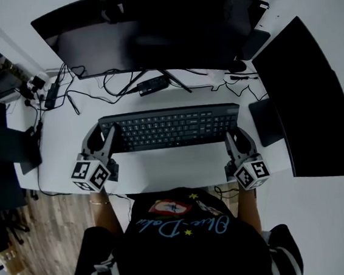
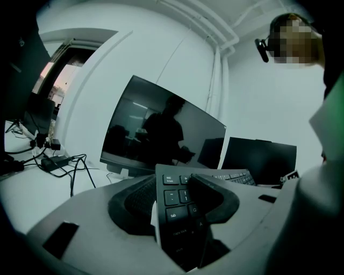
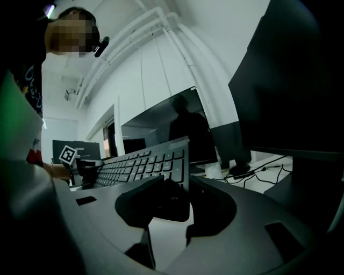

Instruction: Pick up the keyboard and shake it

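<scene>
A black keyboard (image 1: 170, 128) lies crosswise over the white desk (image 1: 163, 168), in front of the monitor. My left gripper (image 1: 108, 139) is shut on its left end; in the left gripper view the pads (image 2: 207, 193) press on the esc and tab corner (image 2: 173, 200). My right gripper (image 1: 233, 138) is shut on the right end, and the right gripper view shows the keyboard (image 3: 140, 164) running off to the left from between the jaws. From these views I cannot tell whether the keyboard touches the desk.
A wide curved monitor (image 1: 148, 29) stands behind the keyboard on a stand with cables (image 1: 111, 85) around it. A second dark screen (image 1: 306, 101) and a black pad (image 1: 265, 121) sit at the right. A dark device (image 1: 8, 148) is at the desk's left edge.
</scene>
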`<state>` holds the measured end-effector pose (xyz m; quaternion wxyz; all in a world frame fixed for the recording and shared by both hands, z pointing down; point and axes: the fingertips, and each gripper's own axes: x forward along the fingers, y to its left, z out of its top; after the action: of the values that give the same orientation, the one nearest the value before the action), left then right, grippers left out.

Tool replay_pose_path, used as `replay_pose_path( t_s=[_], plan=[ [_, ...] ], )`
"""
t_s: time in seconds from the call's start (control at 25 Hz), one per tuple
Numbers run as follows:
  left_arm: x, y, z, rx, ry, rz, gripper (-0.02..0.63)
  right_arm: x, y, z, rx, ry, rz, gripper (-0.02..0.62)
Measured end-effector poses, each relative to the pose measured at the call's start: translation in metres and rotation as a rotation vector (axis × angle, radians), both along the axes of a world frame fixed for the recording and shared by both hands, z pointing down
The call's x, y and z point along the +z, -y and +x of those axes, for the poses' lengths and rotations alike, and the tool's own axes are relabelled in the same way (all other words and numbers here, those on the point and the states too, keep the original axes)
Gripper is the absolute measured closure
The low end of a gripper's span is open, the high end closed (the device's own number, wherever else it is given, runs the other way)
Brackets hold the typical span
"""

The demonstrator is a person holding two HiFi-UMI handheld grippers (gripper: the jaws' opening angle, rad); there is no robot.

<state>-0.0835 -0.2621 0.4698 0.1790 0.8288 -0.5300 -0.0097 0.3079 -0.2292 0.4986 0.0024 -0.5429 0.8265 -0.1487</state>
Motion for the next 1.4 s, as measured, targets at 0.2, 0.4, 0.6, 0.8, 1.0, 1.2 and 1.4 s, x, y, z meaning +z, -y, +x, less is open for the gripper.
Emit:
replay_pose_path(
  t_s=[0.2,0.4,0.6,0.8,1.0,1.2,1.4],
  plan=[
    [0.022,-0.003,-0.003,0.000,0.000,-0.065,0.425,0.019,-0.003,-0.004,-0.009,-0.003,-0.072,0.463],
    [0.046,-0.006,-0.004,0.006,-0.010,-0.119,0.425,0.038,-0.006,-0.005,-0.011,-0.005,-0.135,0.463],
    [0.069,-0.009,-0.005,-0.004,-0.032,-0.190,0.425,0.055,-0.007,-0.005,-0.008,-0.025,-0.189,0.463],
    [0.092,-0.014,-0.008,-0.002,-0.044,-0.234,0.425,0.071,-0.011,-0.007,-0.016,-0.037,-0.237,0.463],
    [0.106,-0.016,-0.012,-0.008,-0.038,-0.276,0.425,0.086,-0.014,-0.013,-0.017,-0.032,-0.287,0.463],
    [0.121,-0.020,-0.016,-0.020,-0.027,-0.316,0.425,0.099,-0.017,-0.016,-0.015,-0.035,-0.333,0.463],
    [0.135,-0.024,-0.017,-0.024,-0.030,-0.350,0.425,0.112,-0.021,-0.017,-0.019,-0.040,-0.377,0.464]
  ],
)
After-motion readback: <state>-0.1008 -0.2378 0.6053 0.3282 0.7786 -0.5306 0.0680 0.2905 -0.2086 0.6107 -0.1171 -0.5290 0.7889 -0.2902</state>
